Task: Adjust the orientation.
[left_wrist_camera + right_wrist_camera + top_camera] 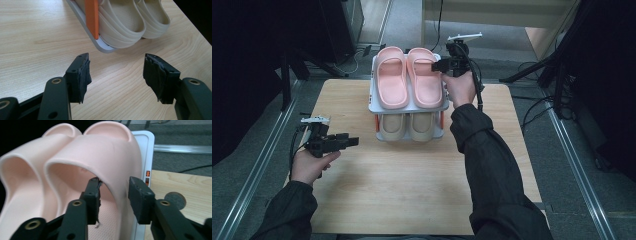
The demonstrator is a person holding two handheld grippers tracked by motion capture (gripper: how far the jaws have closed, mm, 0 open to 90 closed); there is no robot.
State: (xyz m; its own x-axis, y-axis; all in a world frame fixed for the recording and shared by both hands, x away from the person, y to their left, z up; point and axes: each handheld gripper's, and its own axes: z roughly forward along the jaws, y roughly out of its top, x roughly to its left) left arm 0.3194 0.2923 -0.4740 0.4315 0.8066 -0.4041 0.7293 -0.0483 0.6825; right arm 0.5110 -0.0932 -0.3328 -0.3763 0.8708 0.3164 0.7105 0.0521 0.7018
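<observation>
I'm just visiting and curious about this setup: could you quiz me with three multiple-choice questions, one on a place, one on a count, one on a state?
1. Where are the pink slippers?
A. rack's top shelf
B. bare table
C. floor

2. How many slippers are on the rack?
A. two
B. four
C. six

3. How is the left gripper?
A. shut on a slipper
B. open, empty
C. shut on the rack

Answers:
1 A, they lie on the top shelf above the beige slippers.
2 B, two pink plus two beige.
3 B, its jaws stand apart over the table.
</observation>
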